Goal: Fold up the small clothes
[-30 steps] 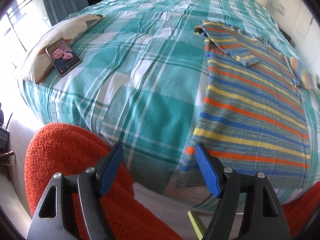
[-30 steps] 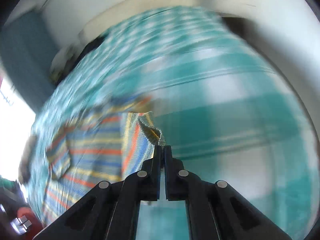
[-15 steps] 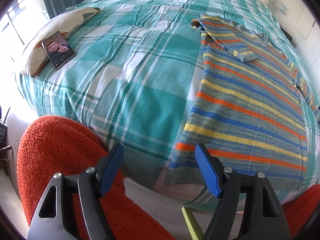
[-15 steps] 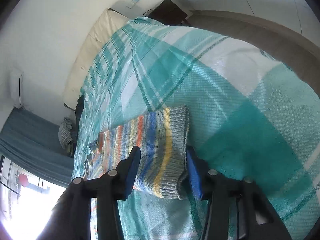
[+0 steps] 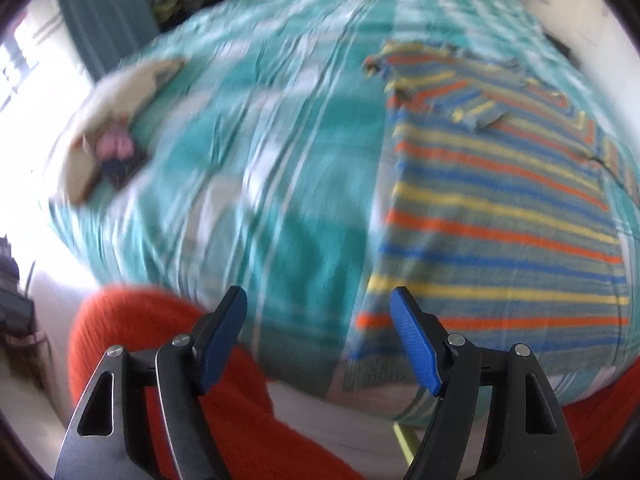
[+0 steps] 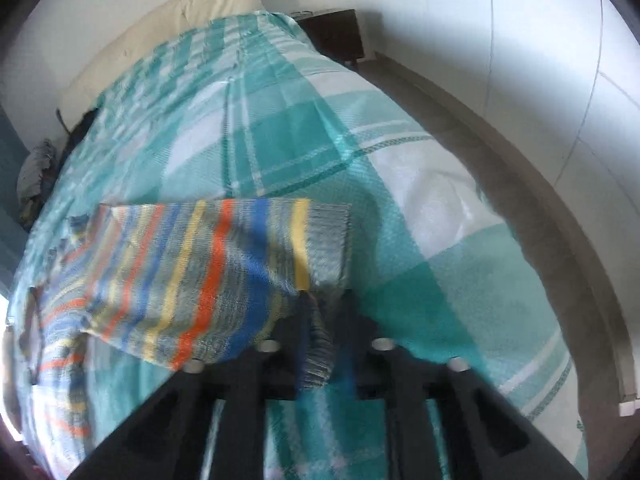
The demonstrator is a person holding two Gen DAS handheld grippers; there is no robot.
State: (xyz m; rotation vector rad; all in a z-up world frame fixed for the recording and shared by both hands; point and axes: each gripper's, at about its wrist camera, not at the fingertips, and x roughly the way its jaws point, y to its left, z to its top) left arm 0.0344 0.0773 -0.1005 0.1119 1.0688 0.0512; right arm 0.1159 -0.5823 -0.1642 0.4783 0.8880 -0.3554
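- Striped knit in orange, blue, yellow and grey makes up the small sweater [image 5: 500, 216], which is spread flat on the bed toward 3 o'clock in the left wrist view, its hem nearest the camera and one sleeve folded across the chest toward 1 o'clock.
- In the right wrist view the sweater's ribbed edge [image 6: 320, 340] is seen pinched at the right gripper [image 6: 320, 320]; the jaws are closed on the fabric, and a lifted fold [image 6: 208, 272] is draped toward 9 o'clock.
- The left gripper [image 5: 318, 336] is held wide apart with nothing between its blue pads [image 5: 412, 344], at 6 o'clock, just short of the hem.
- A teal and white plaid bedspread [image 5: 256, 168] is seen under the sweater.
- A pillow [image 5: 112, 120] with a blurred dark object on it lies at 9 o'clock.
- Fuzzy orange fabric [image 5: 168, 344] is seen at 7 o'clock below the bed edge.
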